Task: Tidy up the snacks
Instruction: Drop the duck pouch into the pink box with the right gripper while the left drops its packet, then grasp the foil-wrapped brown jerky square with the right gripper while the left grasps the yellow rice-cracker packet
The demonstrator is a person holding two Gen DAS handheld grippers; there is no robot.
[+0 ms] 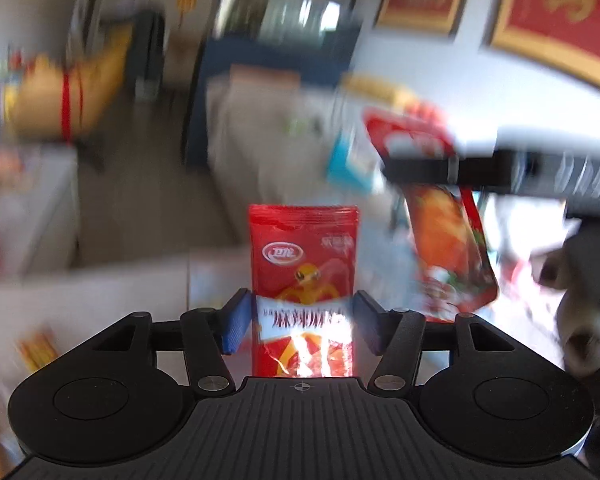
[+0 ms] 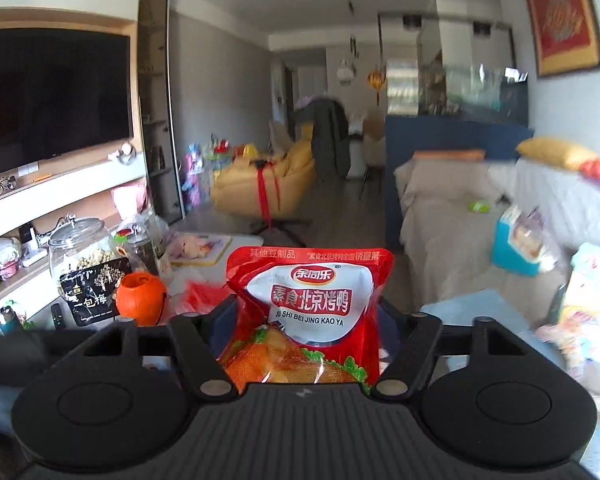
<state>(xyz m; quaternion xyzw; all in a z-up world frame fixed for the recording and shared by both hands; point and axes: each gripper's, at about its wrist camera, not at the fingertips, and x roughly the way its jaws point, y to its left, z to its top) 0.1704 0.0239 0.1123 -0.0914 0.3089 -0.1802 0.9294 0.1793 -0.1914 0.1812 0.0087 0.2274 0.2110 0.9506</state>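
Living room's blurring behind while both packs are getting carried mid-air: left claw point(image 1: 300, 322) pinching the slim red spicy snack packet point(image 1: 303, 280), right claw point(image 2: 302, 328) gripping the roast-duck pouch point(image 2: 308, 308), next probably needing a drop-off spot.

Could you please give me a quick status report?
Left gripper holds red spicy-strip packet. Right gripper holds red roast-duck pouch. Both lifted; nothing blocking.
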